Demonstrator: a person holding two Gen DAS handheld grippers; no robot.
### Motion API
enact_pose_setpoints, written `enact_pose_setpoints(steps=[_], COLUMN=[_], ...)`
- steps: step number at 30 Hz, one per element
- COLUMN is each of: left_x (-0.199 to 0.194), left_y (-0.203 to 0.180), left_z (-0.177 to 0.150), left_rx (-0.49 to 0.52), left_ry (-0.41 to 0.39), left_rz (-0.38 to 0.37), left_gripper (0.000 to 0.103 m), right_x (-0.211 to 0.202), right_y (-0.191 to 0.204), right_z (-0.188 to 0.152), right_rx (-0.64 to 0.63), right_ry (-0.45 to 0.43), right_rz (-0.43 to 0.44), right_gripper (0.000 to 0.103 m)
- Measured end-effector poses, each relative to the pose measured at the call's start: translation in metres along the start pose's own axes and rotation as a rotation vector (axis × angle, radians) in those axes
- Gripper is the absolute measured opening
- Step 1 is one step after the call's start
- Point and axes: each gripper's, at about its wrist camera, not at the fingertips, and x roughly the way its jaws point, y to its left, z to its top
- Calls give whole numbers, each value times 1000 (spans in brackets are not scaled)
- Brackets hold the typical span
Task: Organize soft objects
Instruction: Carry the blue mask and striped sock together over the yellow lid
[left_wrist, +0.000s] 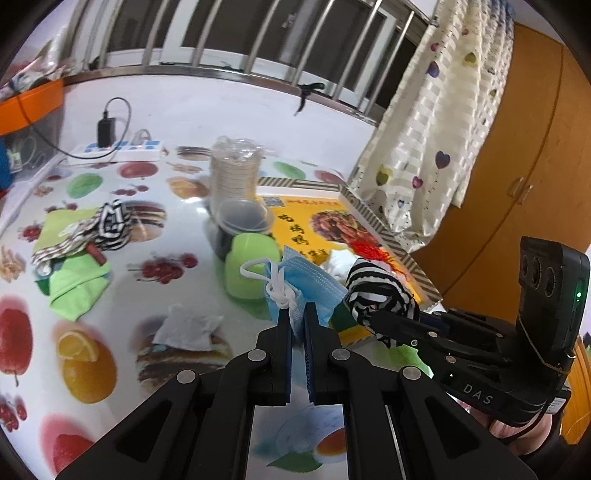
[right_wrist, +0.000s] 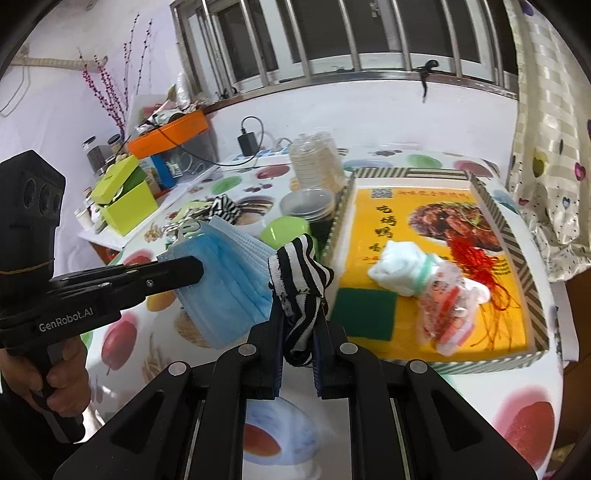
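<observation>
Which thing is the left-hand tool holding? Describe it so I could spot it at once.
Find the fruit-print table, then the left gripper above it. Pinched in its fingers is a pleated blue face mask with white ear loops, unlike the black-and-white striped cloth beside it.

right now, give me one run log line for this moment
left gripper: shut on blue face mask | right gripper: shut on striped cloth | both beside tray

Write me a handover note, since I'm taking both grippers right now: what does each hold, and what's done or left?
Left gripper: shut on the blue face mask, held above the table.
Right gripper: shut on a black-and-white striped cloth.
Done: the cardboard tray already holds a white sock roll, green cloth square, red cord.
Left: striped and green cloths and a white tissue lie on the fruit-print tablecloth.
</observation>
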Motion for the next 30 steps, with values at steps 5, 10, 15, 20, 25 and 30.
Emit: enact_pose_setpoints(steps=[5, 10, 15, 20, 25, 30], left_x=[11, 22, 33, 47, 66, 87], left_y=[-13, -29, -39, -50, -57, -59], left_z=[6, 12, 16, 17, 16, 18], left_rx=[21, 47, 61, 76, 86, 84], left_ry=[7, 12, 26, 49, 85, 112], left_rz=[-25, -47, -64, -82, -91, -92], left_gripper=[6, 6, 6, 6, 6, 6], right_x=[-7, -12, -16, -15, -6, 5], right_y=[-16, -35, -49, -64, -76, -88], right_z=[0, 0, -1, -4, -7, -8], right_rx=[26, 57, 78, 100, 122, 140], right_ry=[-10, -17, -20, -6, 31, 62], right_rz=[-33, -68, -90, -111, -131, -151], right_gripper=[13, 13, 13, 13, 13, 13])
